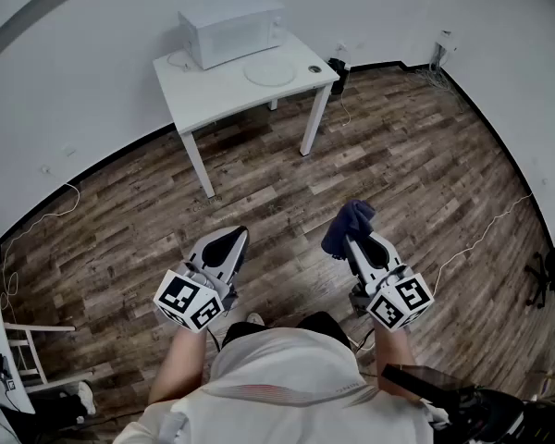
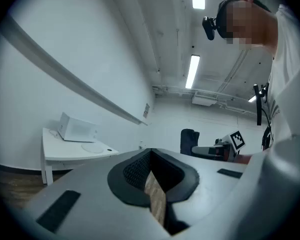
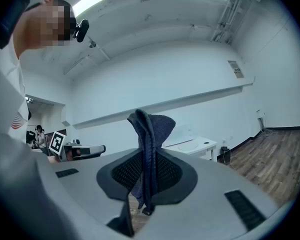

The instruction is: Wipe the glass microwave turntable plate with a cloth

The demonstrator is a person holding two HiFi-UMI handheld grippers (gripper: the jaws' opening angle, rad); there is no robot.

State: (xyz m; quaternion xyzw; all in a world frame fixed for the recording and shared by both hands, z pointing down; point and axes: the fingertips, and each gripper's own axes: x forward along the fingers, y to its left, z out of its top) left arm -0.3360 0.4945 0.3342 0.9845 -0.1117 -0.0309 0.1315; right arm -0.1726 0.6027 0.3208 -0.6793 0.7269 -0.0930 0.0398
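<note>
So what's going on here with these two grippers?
A person stands well back from the white table. The right gripper is shut on a dark cloth; the left gripper is shut and empty. The glass plate lies on the table in front of the microwave, far from both grippers.

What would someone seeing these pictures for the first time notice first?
The dark blue cloth stands out first, pinched upright in the shut jaws of the right gripper, low in the head view. Beside it the left gripper is shut and empty. Far across the wood floor stands a white table, bearing a white microwave with the round glass plate in front of it.
</note>
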